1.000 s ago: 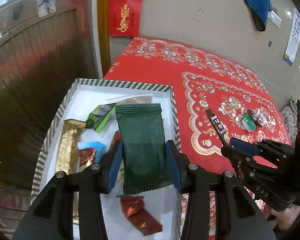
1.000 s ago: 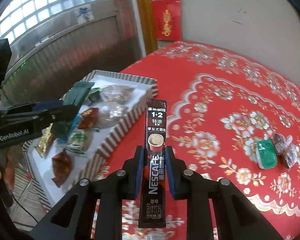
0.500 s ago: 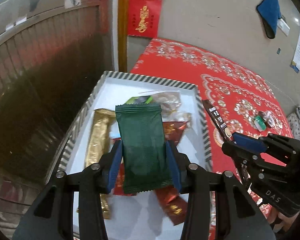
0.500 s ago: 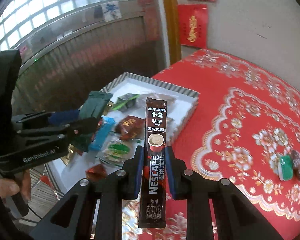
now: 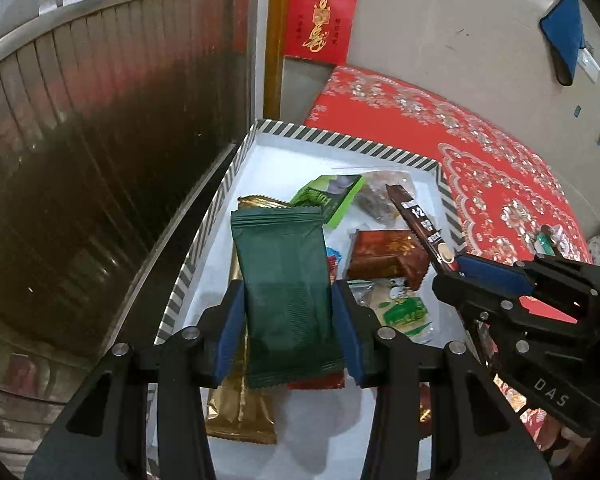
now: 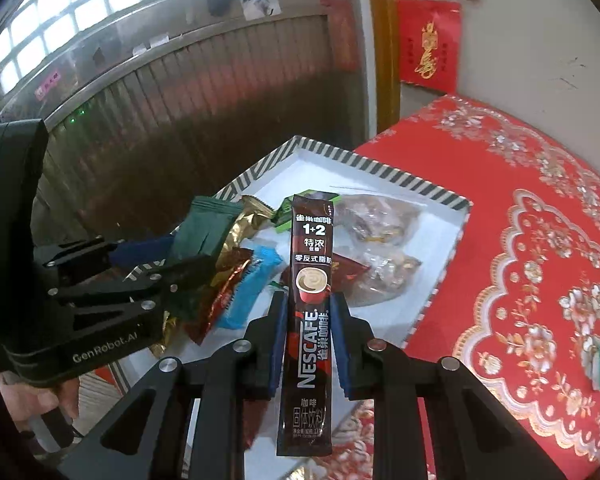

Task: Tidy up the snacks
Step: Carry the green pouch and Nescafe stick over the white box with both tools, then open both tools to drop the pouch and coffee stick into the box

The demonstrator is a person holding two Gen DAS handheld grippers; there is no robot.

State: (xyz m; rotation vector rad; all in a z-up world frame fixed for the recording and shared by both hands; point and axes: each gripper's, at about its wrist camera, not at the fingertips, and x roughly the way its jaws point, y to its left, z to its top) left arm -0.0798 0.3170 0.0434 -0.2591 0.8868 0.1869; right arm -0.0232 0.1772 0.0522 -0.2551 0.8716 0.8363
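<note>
Snacks are held over the striped tray (image 5: 342, 143) at the desk's near-left corner, ready to drop in. Left hand-held gripper (image 5: 288, 322) pinches a dark green packet (image 5: 282, 280); right hand-held gripper (image 6: 308, 338), squeezed narrow, clamps a coffee stick (image 6: 310, 280). Both wrappers' long axes point away, toward the tray's far edge.

Left gripper (image 5: 287, 312) with green packet (image 5: 284, 280) now over middle of striped box (image 5: 340, 142), shifted in from its right edge, a little lower. Right gripper (image 6: 308, 332) with coffee stick (image 6: 310, 280) off the red tablecloth (image 6: 520, 240), now above box interior; stick tip over the clear snack bags (image 6: 380, 220). Grippers closer together. Gold packet (image 5: 240, 408) now under left jaws.
</note>
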